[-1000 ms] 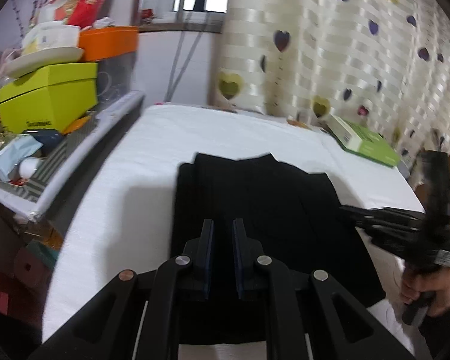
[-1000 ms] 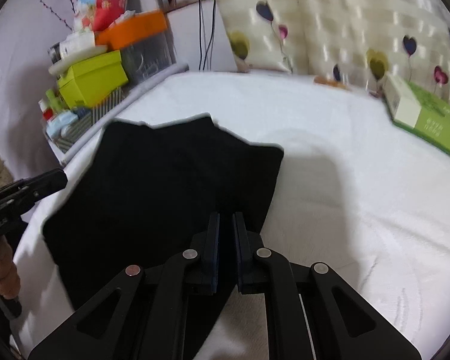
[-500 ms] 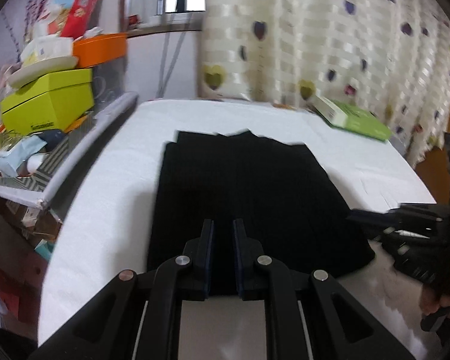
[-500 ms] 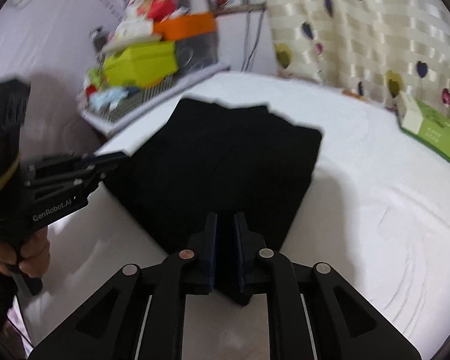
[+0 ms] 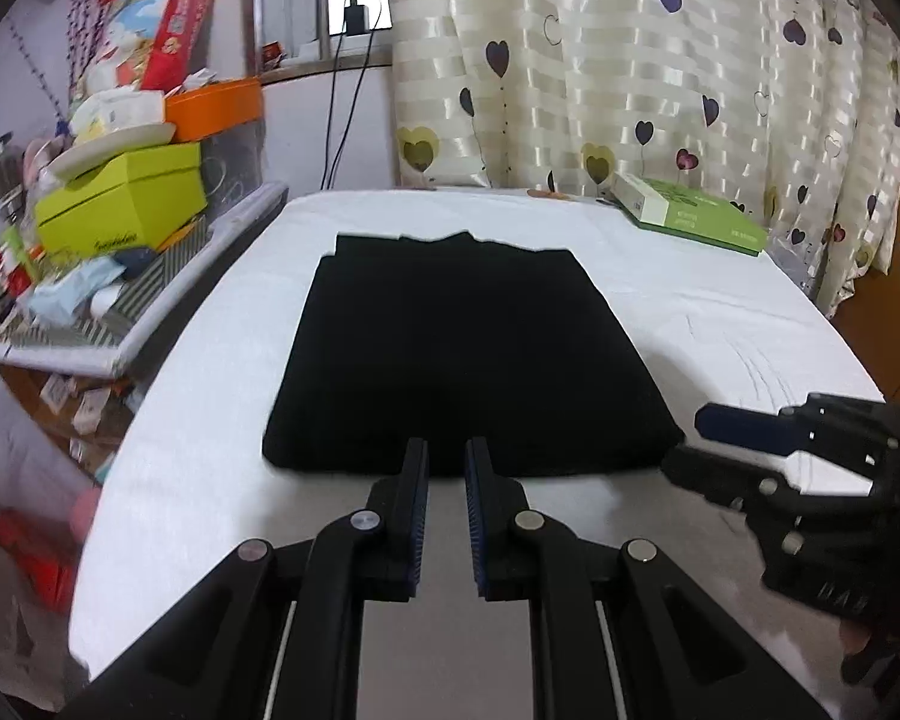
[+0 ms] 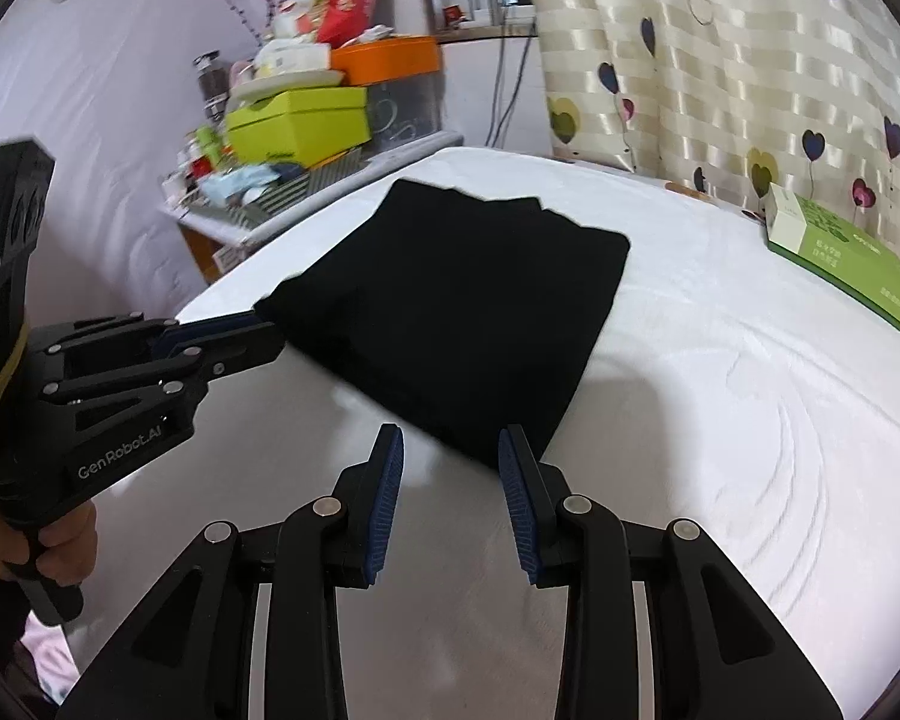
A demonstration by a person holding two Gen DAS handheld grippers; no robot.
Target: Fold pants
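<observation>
The black pants (image 5: 462,348) lie flat as a folded rectangle on the white table (image 5: 720,312). My left gripper (image 5: 447,462) hovers at their near edge, its fingers almost together and nothing between them. My right gripper (image 6: 450,450) stands open just off the near right corner of the pants (image 6: 468,312), gripping nothing. In the left wrist view the right gripper (image 5: 684,441) shows at the right, its fingers apart. The right wrist view catches the left gripper (image 6: 270,333) at the pants' near left corner, held by a hand (image 6: 60,546).
A green and white box (image 5: 690,216) lies at the table's far right, also visible as the box (image 6: 846,258). A cluttered shelf (image 5: 120,204) with lime and orange boxes stands along the left side. A heart-patterned curtain (image 5: 660,60) hangs behind.
Both grippers have drawn back from over the pants to their near edge. The right gripper has opened. The pants have stayed flat and folded.
</observation>
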